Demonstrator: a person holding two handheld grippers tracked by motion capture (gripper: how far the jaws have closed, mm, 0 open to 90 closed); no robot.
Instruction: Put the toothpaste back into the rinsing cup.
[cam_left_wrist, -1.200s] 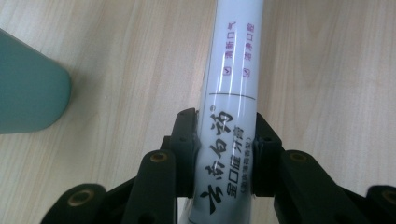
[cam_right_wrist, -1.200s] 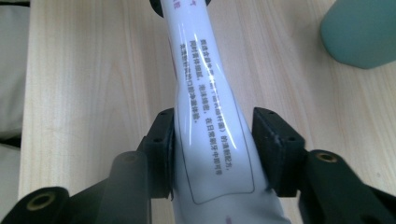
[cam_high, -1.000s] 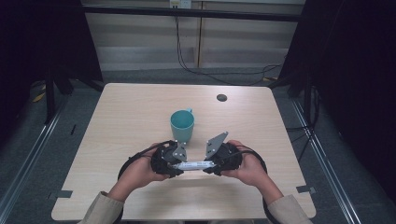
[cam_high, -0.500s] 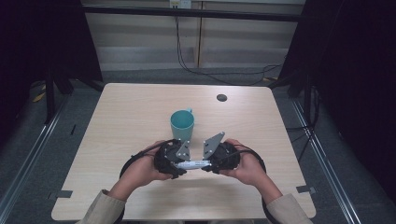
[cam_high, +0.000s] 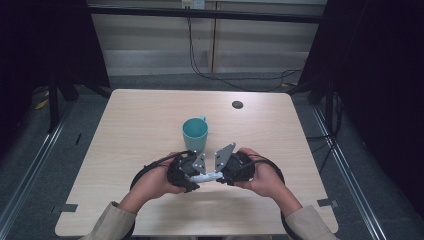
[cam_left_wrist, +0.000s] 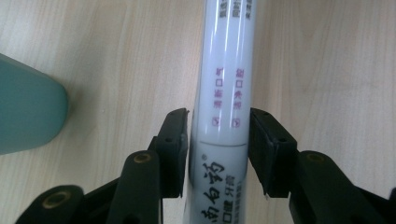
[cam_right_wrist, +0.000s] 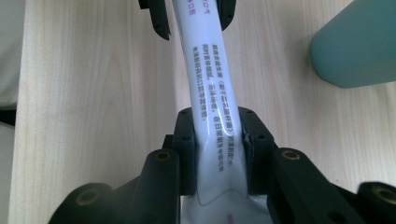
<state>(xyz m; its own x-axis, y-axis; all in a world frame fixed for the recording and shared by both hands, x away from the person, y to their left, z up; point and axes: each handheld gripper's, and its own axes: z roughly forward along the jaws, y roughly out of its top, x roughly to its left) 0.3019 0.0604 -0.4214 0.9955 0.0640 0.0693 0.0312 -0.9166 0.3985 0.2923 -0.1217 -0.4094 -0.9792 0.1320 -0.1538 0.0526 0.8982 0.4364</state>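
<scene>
Toothpaste tube (cam_high: 209, 176): white, printed with small text, held level just above the table (cam_high: 125, 125) between both grippers, near the front edge.
Left gripper (cam_left_wrist: 218, 135): jaws pressed against the cap end, right around the seam between cap and body; looked closed on it, contact on both sides.
Right gripper (cam_right_wrist: 215, 140): jaws pinched on the flat crimped tail; the tube visibly narrowed and creased where squeezed.
Position by high view: left gripper (cam_high: 186, 172) and right gripper (cam_high: 231, 169) faced each other, with the tube spanning the short gap.
Mug (cam_high: 194, 134): teal, upright, just beyond the grippers, apart from the tube; its side also seen in the left gripper view (cam_left_wrist: 28, 114) and the right gripper view (cam_right_wrist: 357, 44).
Handling, judged: light, soft-walled, glossy and likely slippery; body bowed slightly between the two holds, so probably part empty or simply pliant.
Where to hold, judged: cap end for a firm, stiff purchase; crimped tail for a flat, non-rolling grip. Squeezing mid-body would likely deform it or push paste toward the cap.
Risk, judged: twisting at the cap could loosen it; hard pinching at the tail could crease it further.
</scene>
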